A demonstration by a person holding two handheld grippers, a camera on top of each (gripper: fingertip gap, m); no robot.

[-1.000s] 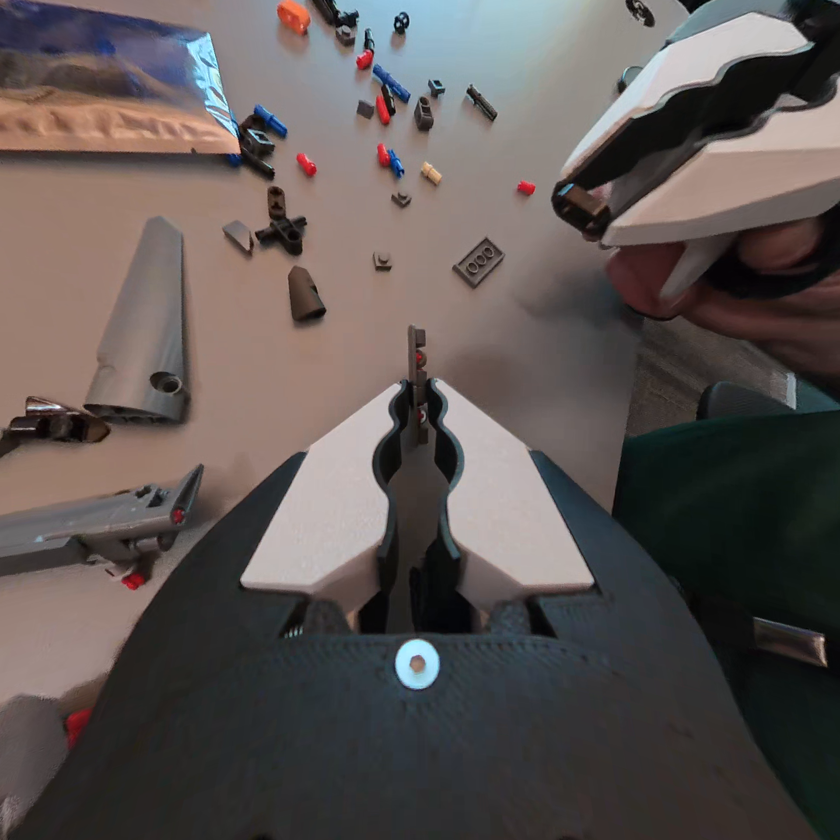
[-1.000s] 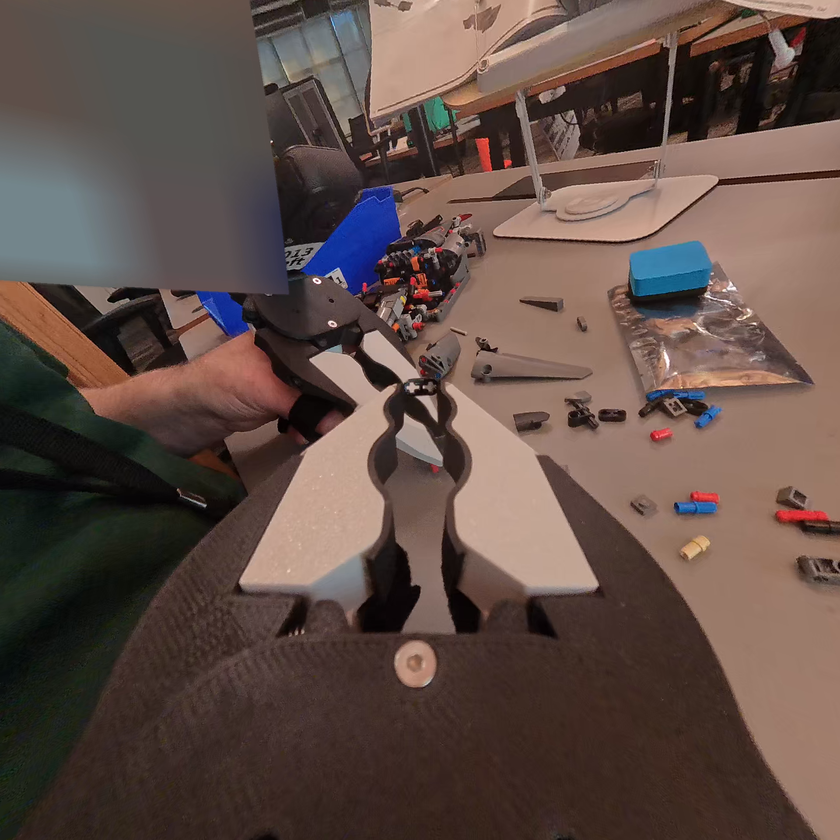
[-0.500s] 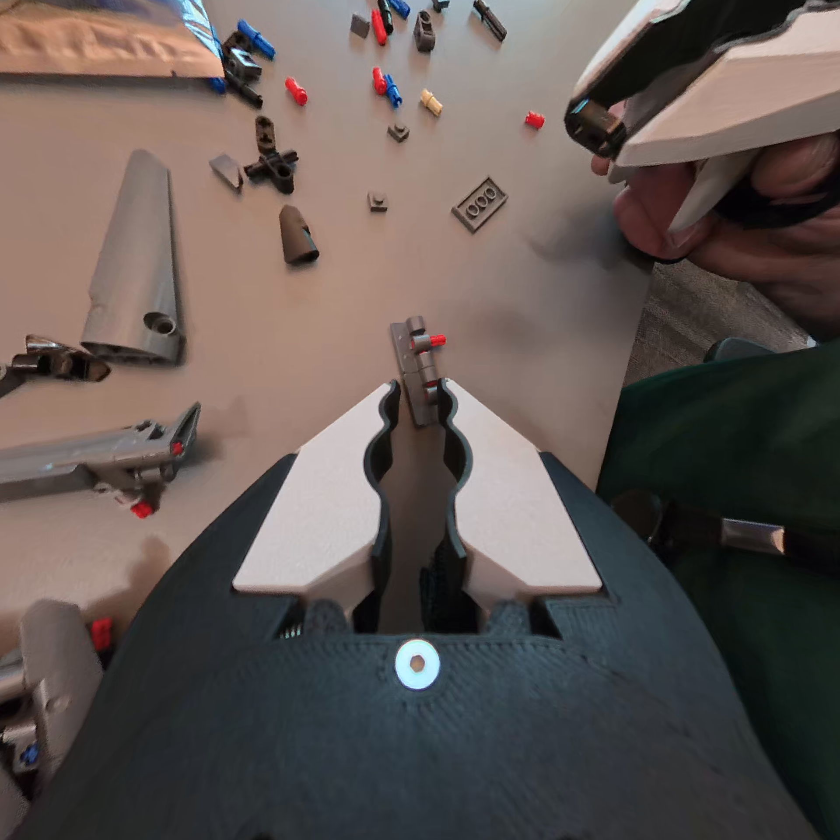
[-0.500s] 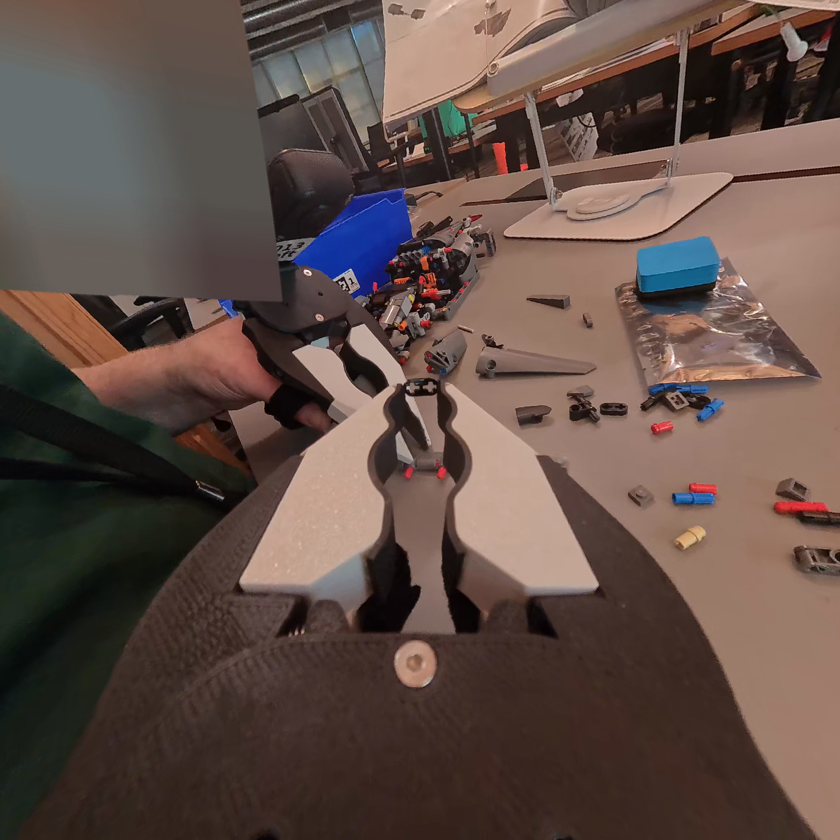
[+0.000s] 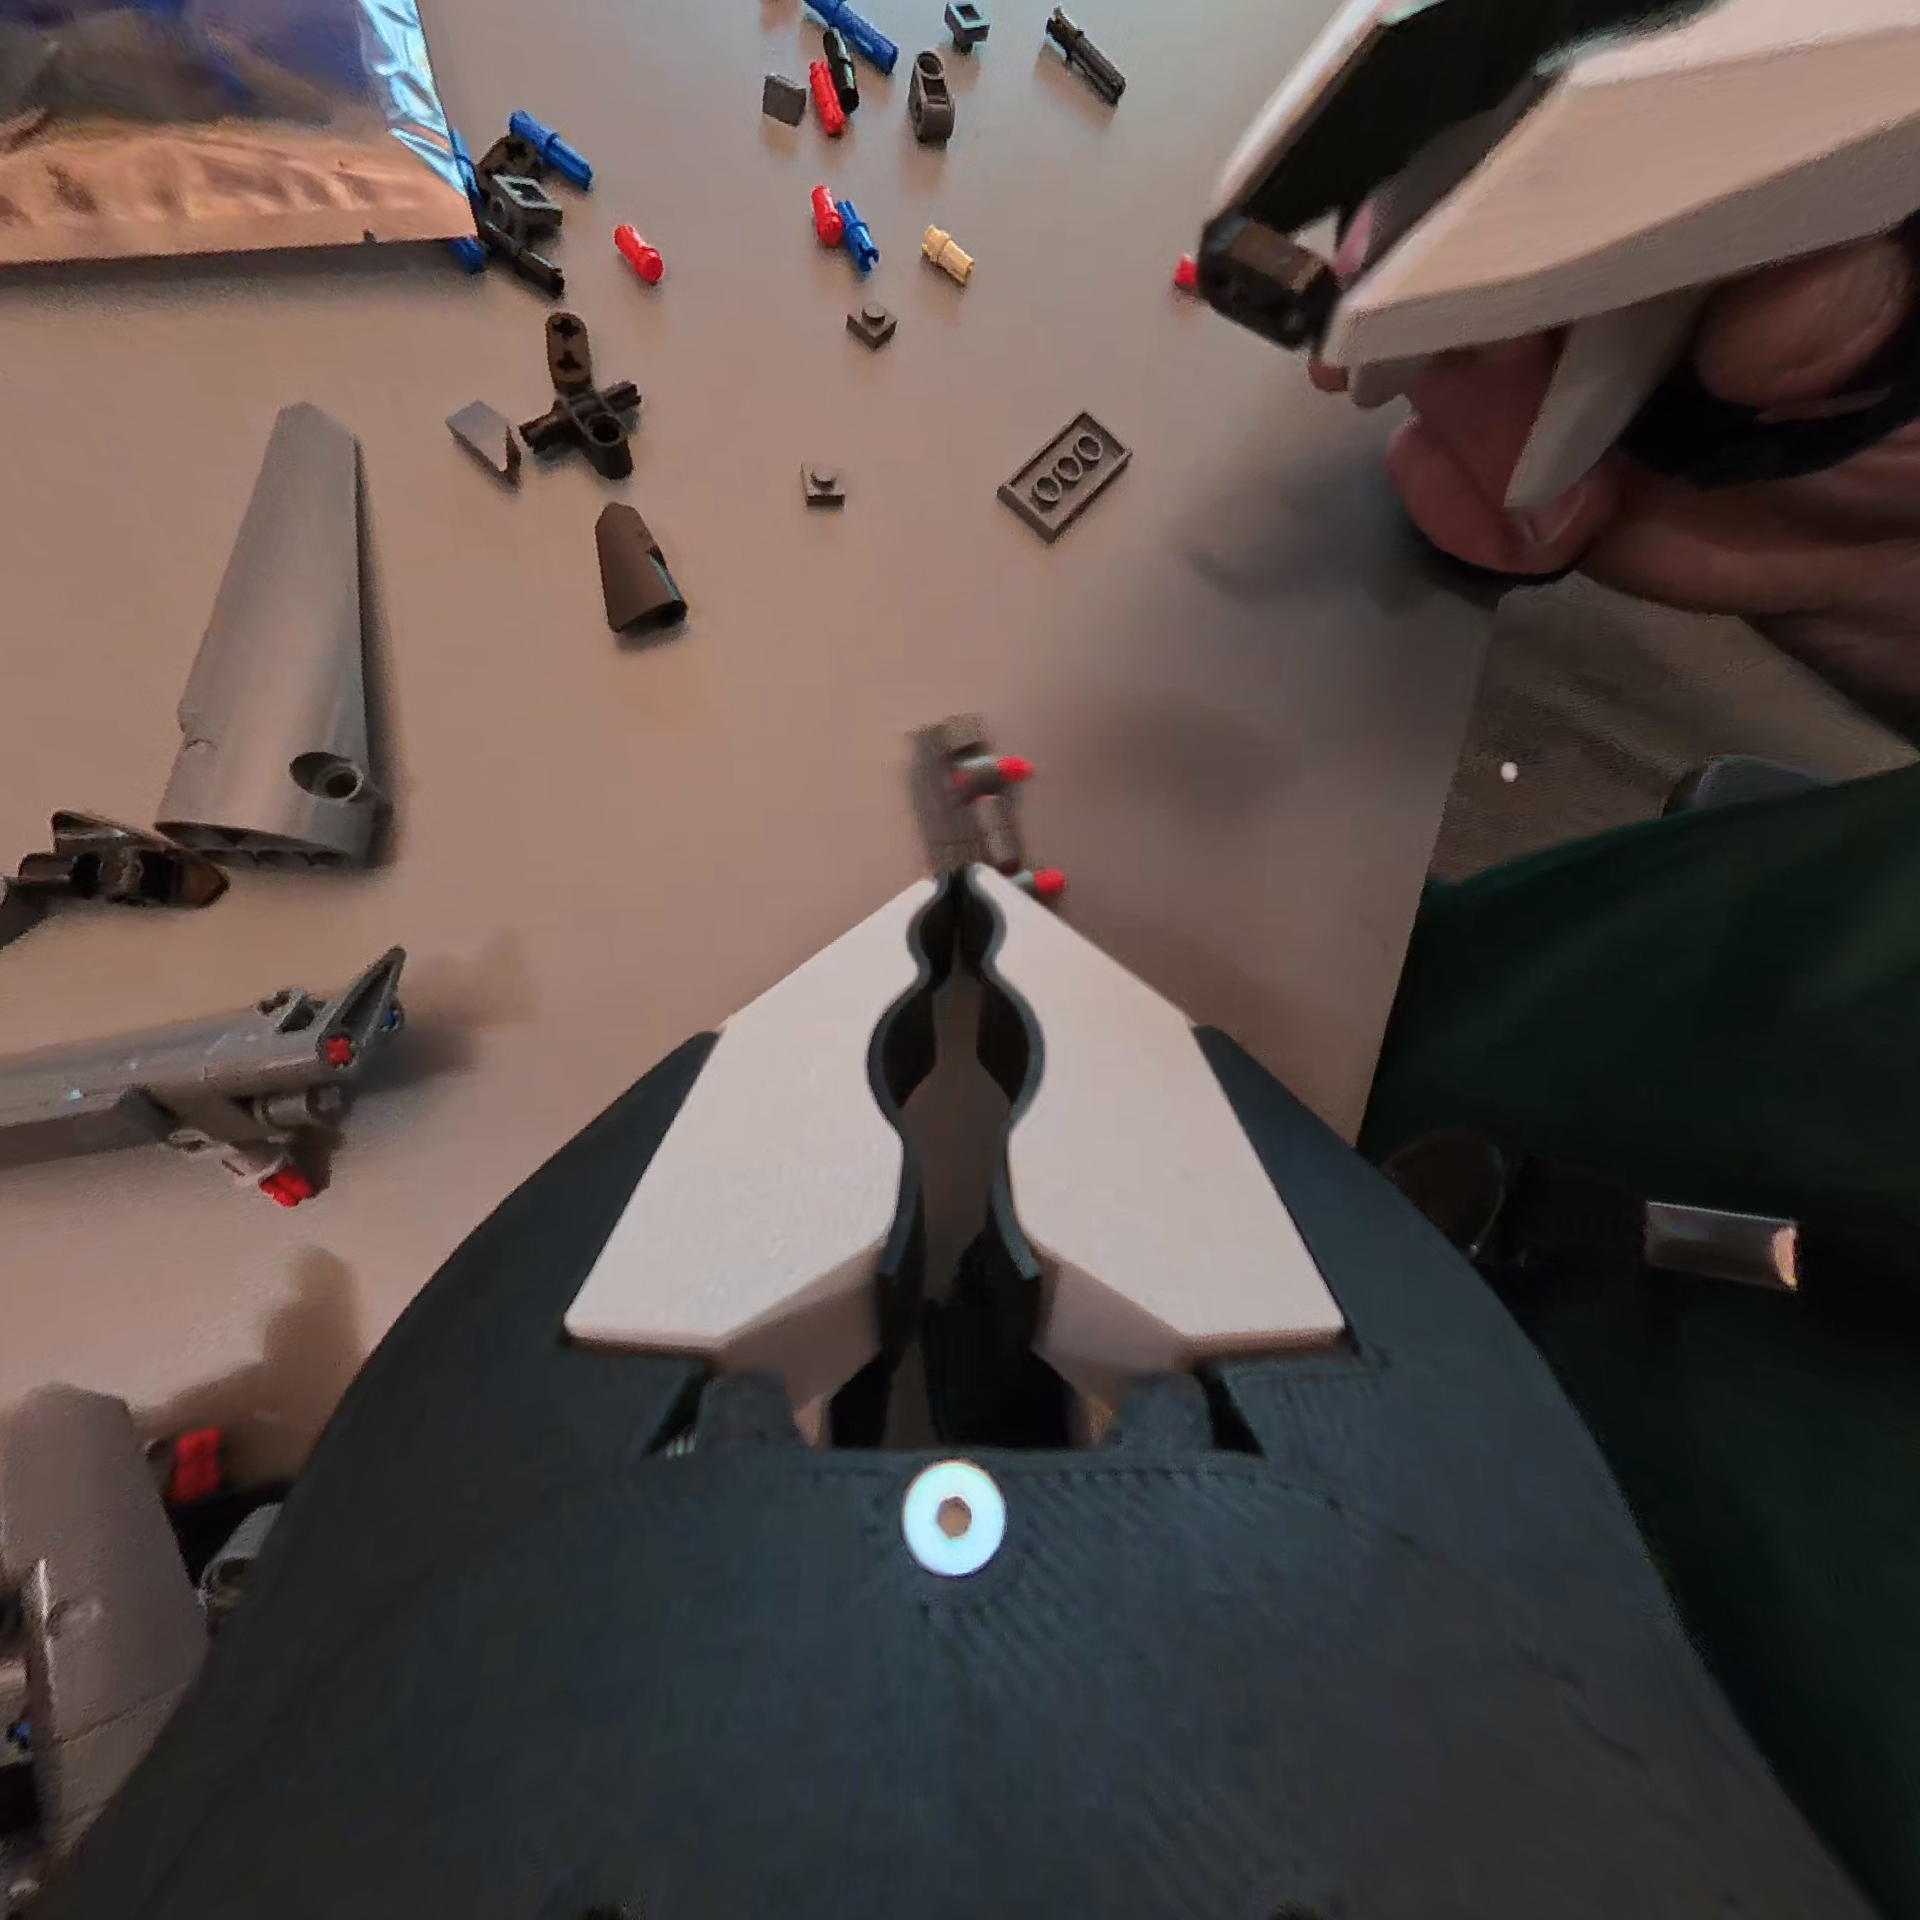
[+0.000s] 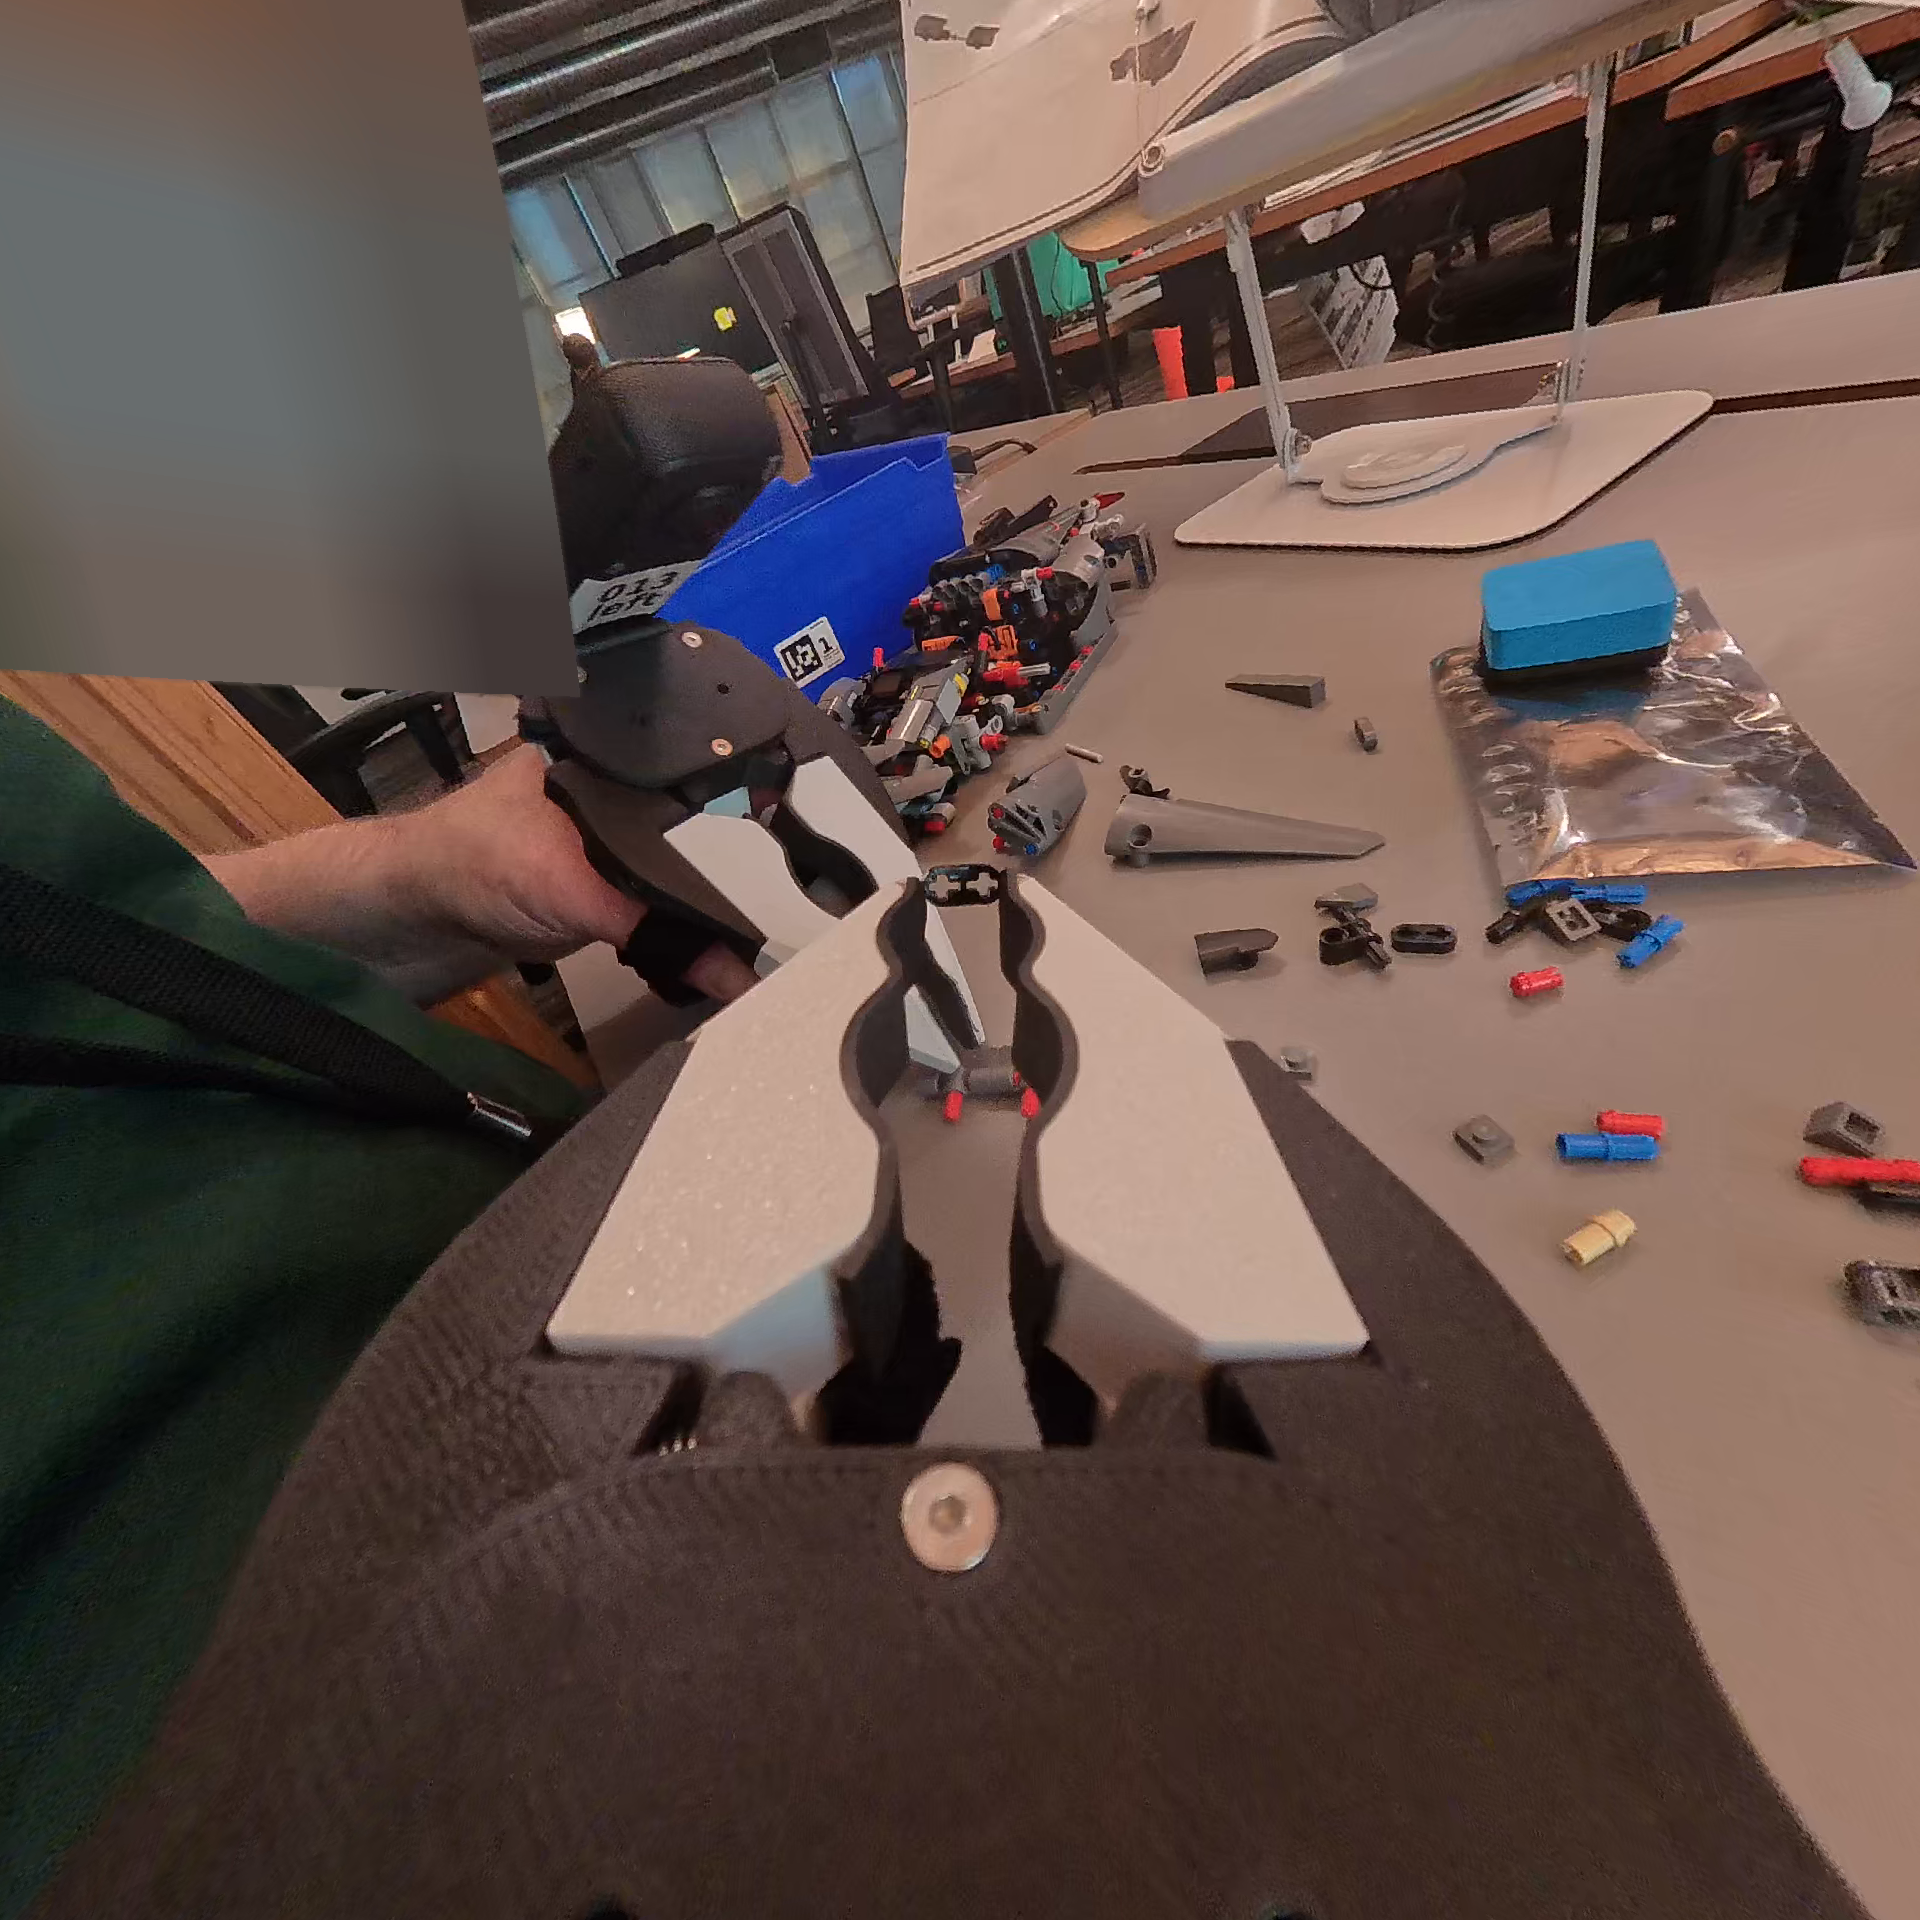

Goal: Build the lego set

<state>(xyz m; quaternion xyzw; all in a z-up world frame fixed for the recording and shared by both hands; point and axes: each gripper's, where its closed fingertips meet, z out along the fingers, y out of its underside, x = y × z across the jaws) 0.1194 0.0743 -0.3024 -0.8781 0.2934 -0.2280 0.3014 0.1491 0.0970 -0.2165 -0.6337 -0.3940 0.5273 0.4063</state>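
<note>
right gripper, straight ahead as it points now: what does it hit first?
Likely the left gripper, whose fingers cross just beyond the right gripper and its black connector; depth is unclear.

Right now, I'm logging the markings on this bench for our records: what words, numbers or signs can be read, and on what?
I won't quote any writing; these things bear it:
White label on the left gripper: dark print.
White sticker on the blue bin: square code mark, small print.
Open booklet on the stand: pictures, any text too blurred.
Foil bag: none visible.
</note>
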